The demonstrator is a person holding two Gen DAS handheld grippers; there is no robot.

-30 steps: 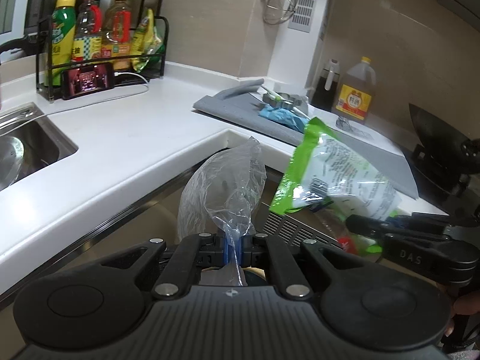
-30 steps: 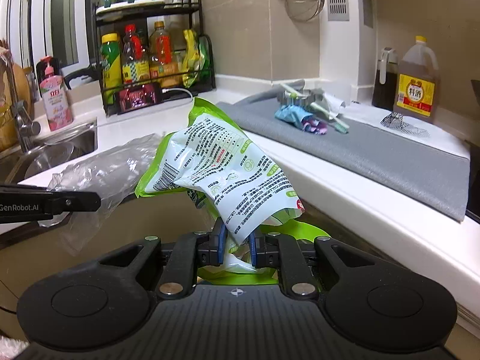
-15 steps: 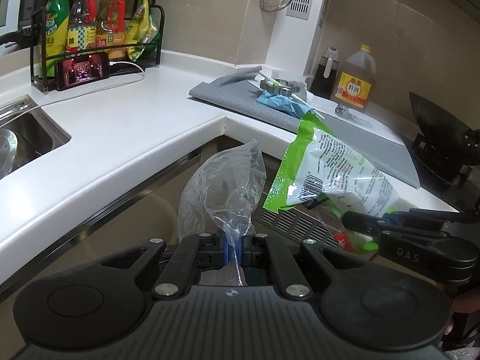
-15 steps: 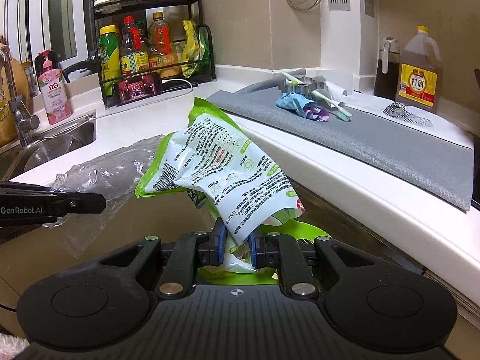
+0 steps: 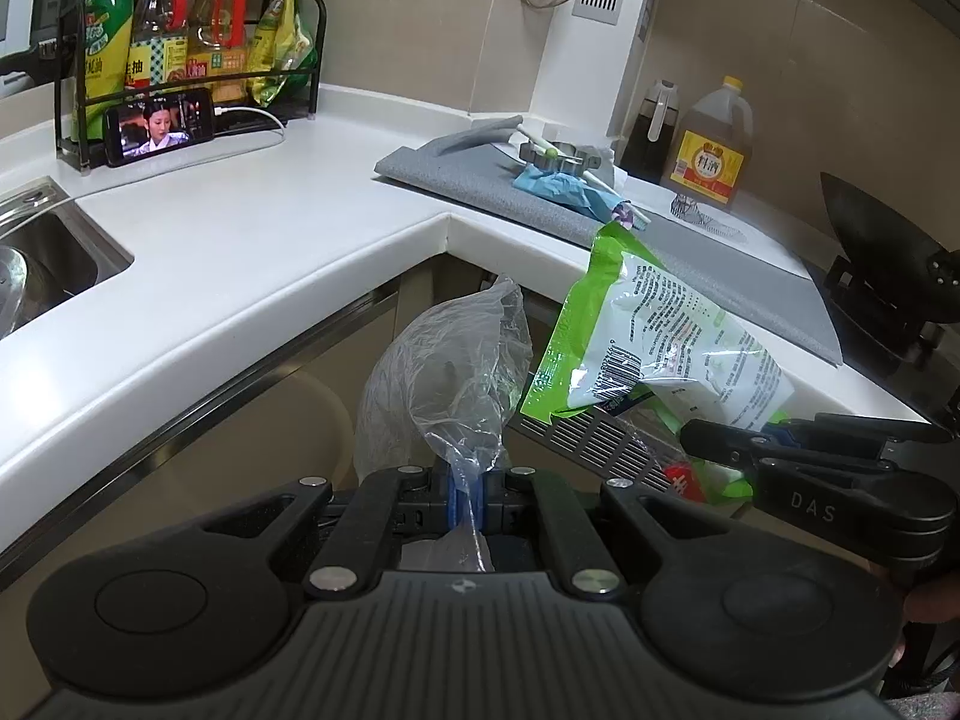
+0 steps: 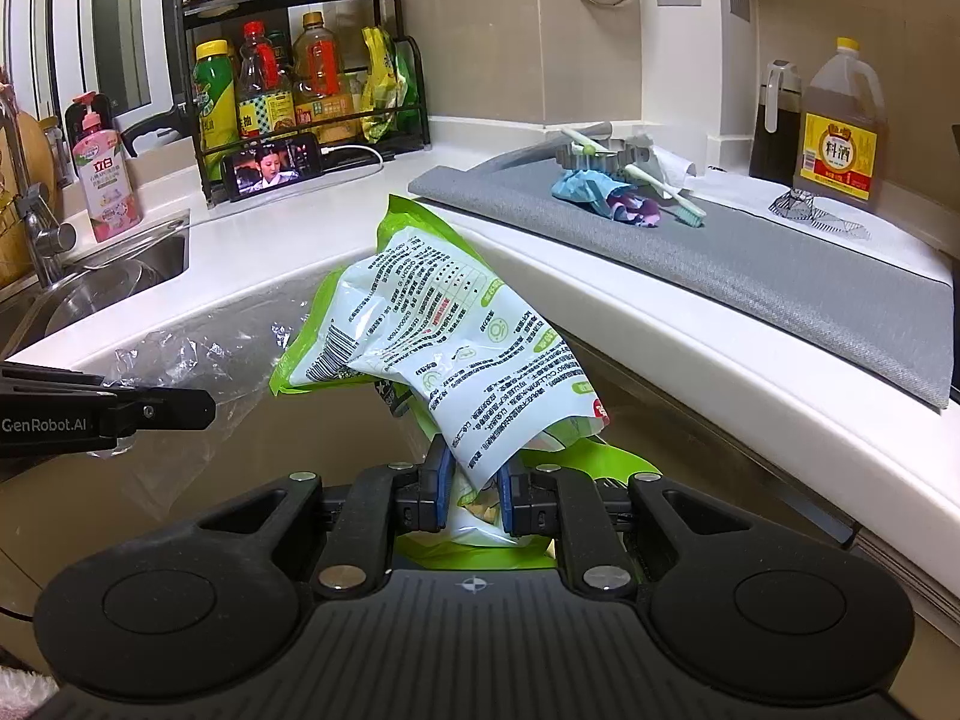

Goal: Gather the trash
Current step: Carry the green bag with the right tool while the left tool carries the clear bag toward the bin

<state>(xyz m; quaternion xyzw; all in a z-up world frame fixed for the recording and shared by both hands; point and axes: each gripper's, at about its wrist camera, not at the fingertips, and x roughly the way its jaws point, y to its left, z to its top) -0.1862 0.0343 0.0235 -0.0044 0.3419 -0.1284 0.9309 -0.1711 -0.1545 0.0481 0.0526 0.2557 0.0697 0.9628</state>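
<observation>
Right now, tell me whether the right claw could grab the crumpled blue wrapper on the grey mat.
Probably not as is: the right claw is already shut on the green-and-white snack bag; the blue wrapper lies unobstructed.

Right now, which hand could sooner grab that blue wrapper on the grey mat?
Neither is free. The left hand-held gripper pinches a clear plastic bag; the right clamps a green-and-white packet. The right sits nearer the blue wrapper.

The right tongs (image 6: 472,489) pinch a crumpled green-and-white snack bag (image 6: 447,348) in front of the white surface (image 6: 600,312) — at far left, the left tongs (image 6: 150,411) grip a clear plastic bag (image 6: 204,354).
</observation>
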